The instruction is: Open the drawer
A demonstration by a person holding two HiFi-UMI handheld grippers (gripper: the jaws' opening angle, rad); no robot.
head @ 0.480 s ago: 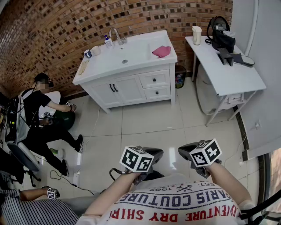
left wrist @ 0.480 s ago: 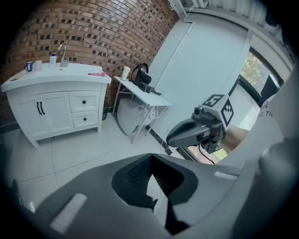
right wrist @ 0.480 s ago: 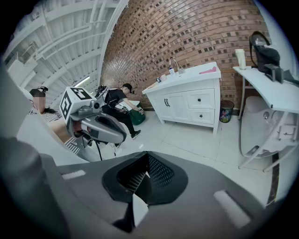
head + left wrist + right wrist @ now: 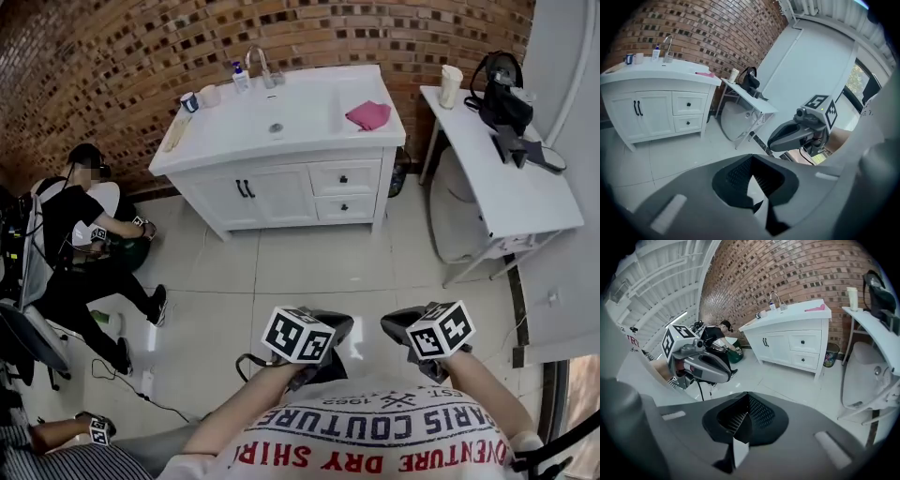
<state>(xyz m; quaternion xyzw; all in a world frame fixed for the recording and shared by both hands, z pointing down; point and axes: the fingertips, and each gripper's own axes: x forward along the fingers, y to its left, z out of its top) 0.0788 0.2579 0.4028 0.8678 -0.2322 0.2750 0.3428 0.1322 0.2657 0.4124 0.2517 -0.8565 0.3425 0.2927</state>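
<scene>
Bright, even light, soft shadows, mild glare on floor tiles [image 4: 309, 272], strong fisheye bending, dark corners.

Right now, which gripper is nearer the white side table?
Right. The right gripper hangs toward the side table, though well short of it; the left gripper is farther off, beyond the right one.

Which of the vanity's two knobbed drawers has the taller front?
The upper drawer: its front is visibly taller than that of the lower drawer directly beneath it. Both are shut.
</scene>
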